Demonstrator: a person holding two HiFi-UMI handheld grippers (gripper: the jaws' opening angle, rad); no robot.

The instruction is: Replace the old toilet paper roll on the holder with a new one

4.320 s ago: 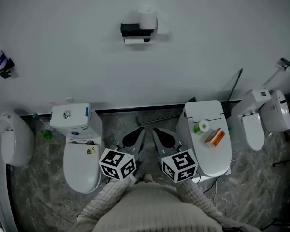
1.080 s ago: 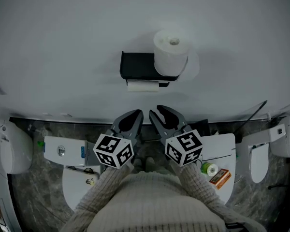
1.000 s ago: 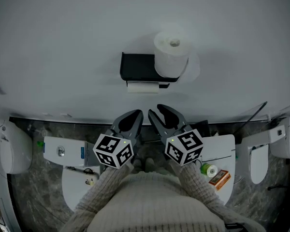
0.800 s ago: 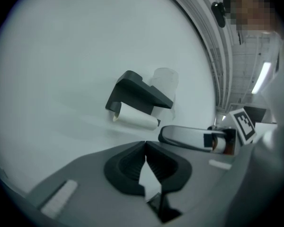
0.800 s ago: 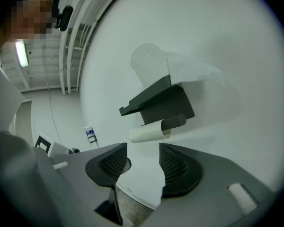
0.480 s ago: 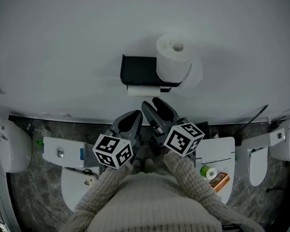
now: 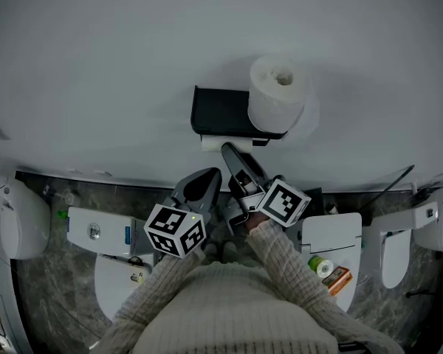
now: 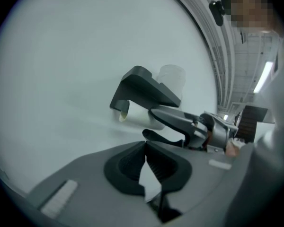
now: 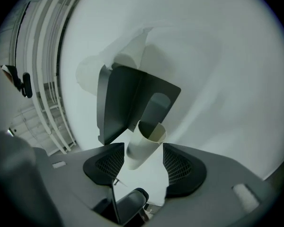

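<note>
- So, we judged the task barely begun: the old roll (image 9: pixel 144 148), worn down to little more than its tube, hung on the spindle under the holder (image 7: pixel 220 113), not yet taken off.
- The new roll (image 7: pixel 277 94) stood upright on top of the holder, at its right end, untouched.
- Our right gripper (image 7: pixel 230 153) reached up just below the holder; its jaws had just been opening and stood apart, the old roll's end between them, with no firm clamp that we could see.
- Our left gripper (image 8: pixel 146 148) waited lower, below the holder, jaws together on nothing.
- Left to do: pull the old roll off, then seat the new one.
- The holder was the only carrier, bearing both rolls; we saw no bin near it.
</note>
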